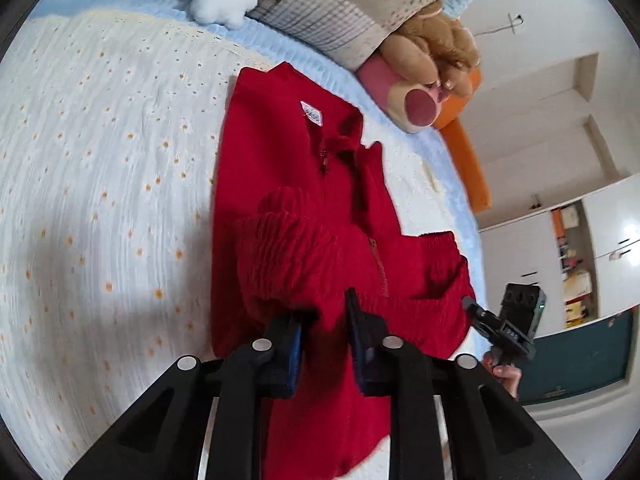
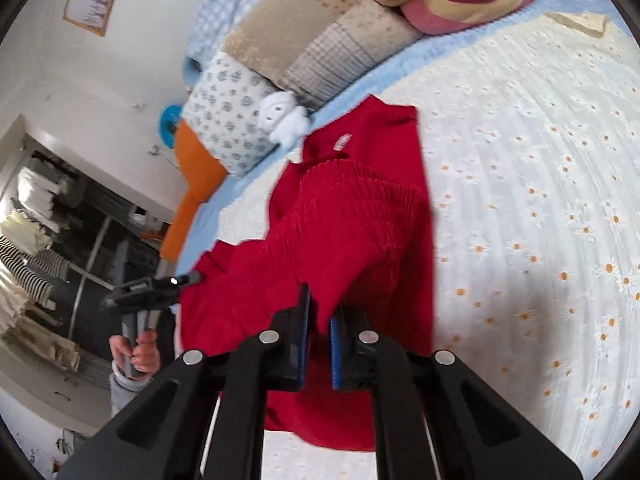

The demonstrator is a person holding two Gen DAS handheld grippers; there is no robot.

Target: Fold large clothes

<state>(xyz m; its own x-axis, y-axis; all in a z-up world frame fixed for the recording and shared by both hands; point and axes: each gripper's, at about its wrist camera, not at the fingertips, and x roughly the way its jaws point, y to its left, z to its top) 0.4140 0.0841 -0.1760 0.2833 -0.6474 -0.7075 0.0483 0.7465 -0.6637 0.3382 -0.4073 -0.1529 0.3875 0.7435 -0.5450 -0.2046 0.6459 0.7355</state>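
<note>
Left wrist view: white daisy-print bedspread (image 1: 100, 160) carries the red knitted zip sweater (image 1: 288, 168) toward its pillow edge. Left gripper (image 1: 324, 336) and right gripper (image 2: 320, 320) each pinch a hem fold between narrow fingers; carry both corners level toward the collar.

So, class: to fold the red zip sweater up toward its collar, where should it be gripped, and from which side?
Grip the red sweater at its near hem, at both corners, coming from the end opposite the collar. It lies flat, collar toward the pillows, with a ribbed sleeve folded across the front, so the hem edge is probably free to lift.
</note>
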